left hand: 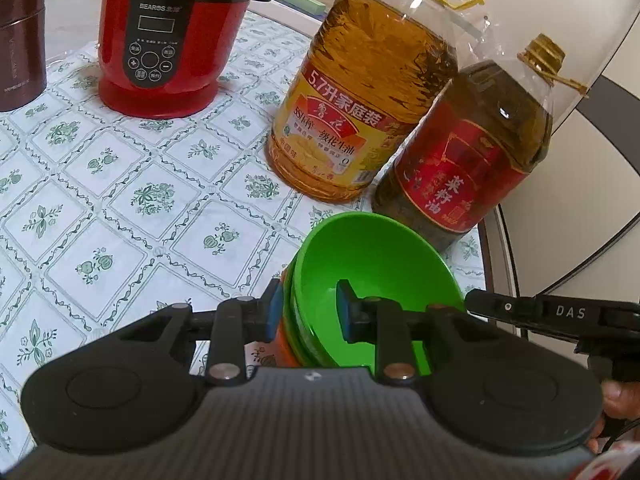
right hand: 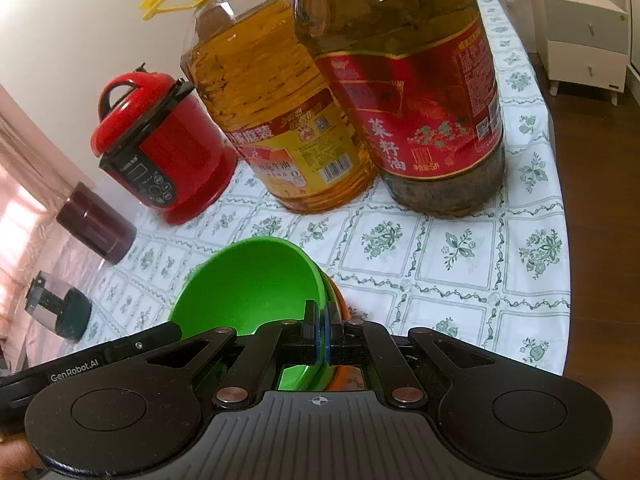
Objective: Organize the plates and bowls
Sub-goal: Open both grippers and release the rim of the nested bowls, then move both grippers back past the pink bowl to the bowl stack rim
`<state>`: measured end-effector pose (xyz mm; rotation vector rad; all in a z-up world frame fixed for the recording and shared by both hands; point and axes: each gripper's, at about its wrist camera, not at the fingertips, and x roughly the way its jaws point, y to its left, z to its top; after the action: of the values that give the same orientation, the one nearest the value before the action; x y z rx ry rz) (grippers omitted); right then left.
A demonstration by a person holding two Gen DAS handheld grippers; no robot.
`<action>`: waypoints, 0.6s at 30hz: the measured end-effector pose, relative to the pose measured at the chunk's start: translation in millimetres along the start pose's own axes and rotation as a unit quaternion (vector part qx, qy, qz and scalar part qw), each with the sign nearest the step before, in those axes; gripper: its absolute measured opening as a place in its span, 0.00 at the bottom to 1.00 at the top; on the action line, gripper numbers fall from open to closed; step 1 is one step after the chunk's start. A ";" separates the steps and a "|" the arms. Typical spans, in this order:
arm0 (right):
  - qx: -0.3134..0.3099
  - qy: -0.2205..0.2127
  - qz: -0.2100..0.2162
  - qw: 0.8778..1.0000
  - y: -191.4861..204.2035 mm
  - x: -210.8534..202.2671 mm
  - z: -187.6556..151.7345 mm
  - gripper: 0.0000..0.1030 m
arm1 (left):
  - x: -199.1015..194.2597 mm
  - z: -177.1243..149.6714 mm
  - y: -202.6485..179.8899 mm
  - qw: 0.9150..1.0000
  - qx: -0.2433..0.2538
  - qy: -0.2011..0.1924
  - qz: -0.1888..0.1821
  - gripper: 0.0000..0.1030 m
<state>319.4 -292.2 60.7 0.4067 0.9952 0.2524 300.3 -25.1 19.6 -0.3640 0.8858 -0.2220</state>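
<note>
The left gripper (left hand: 308,312) was clamped on the rim of a stack of bowls (left hand: 372,272), one pad outside, one inside the green top bowl (right hand: 248,284); across it, the right gripper (right hand: 321,330) pinched the green rim, jaws nearly shut; oil bottles (left hand: 360,100) stood beyond

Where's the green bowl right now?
Low centre in both wrist views: the green bowl tops a nested stack on the tablecloth, just before the red-labelled oil bottle.
</note>
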 end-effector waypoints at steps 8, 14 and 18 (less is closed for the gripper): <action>0.004 -0.006 0.009 1.000 5.0 -21.3 -19.1 0.37 | -27.1 -12.7 2.0 1.000 -0.013 -0.014 0.001 0.23; 0.011 -0.006 0.010 1.000 9.5 -42.7 -53.4 0.47 | -57.5 -38.7 0.4 1.000 -0.013 -0.024 0.014 0.35; -0.002 -0.003 0.000 1.000 15.3 -57.0 -80.3 0.49 | -76.5 -64.0 -1.6 0.999 0.002 -0.016 0.029 0.44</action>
<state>220.9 -283.2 72.3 0.4033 0.9880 0.2531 202.7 -14.8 37.8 -0.3362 0.8622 -0.1645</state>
